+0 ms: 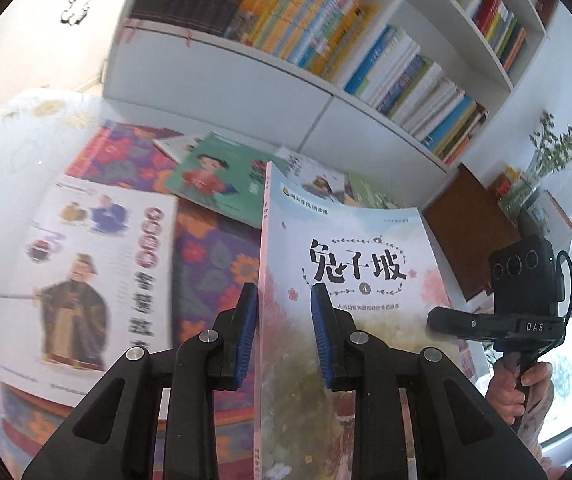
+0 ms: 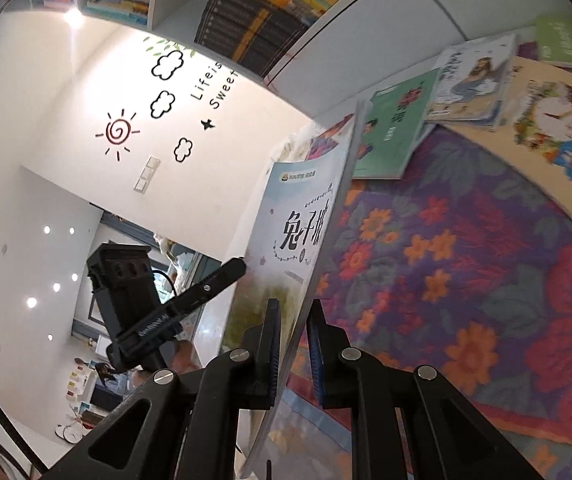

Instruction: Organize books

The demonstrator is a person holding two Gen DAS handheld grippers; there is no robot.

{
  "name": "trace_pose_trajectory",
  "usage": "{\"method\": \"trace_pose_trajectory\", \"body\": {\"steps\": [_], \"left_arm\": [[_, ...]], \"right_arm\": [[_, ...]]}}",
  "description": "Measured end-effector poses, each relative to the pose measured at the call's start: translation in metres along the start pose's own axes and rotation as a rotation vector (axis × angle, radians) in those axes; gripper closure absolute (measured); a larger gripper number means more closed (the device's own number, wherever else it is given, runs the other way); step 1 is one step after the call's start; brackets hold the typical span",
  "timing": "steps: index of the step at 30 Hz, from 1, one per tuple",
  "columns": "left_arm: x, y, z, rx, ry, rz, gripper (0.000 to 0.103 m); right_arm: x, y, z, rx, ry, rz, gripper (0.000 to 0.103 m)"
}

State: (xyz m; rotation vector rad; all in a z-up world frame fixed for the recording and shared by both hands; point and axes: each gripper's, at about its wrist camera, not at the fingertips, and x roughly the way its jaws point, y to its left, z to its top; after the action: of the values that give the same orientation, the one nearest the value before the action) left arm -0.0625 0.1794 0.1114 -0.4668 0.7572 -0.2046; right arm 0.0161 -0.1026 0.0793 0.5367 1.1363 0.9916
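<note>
A thin pale-blue book with a black title is lifted above the floral cloth, held by both grippers. My left gripper is shut on its spine side, blue pads on either face. My right gripper is shut on the opposite edge of the same book, which stands almost edge-on in the right wrist view. The right gripper's finger and the hand holding it show at the right of the left wrist view. The left gripper's finger reaches the book from the left.
Loose books lie on the cloth: a white one with a robed figure, a green one, a clock-cover one and others. A white bookshelf packed with books stands behind. A brown board and plant are at right.
</note>
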Motion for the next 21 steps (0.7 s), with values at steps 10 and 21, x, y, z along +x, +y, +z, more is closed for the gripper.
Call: {"method": "trace_pose_trajectory", "body": {"steps": [10, 21], "left_arm": [[-0.031, 0.052, 0.023, -0.055, -0.091, 0.021, 0.077], [-0.036, 0.124, 0.034, -0.159, -0.146, 0.032, 0.077]], "right_arm": [[0.071, 0.036, 0.023, -0.064, 0.098, -0.002, 0.089], [0.141, 0.048, 0.046, -0.103, 0.183, -0.007, 0.089]]}}
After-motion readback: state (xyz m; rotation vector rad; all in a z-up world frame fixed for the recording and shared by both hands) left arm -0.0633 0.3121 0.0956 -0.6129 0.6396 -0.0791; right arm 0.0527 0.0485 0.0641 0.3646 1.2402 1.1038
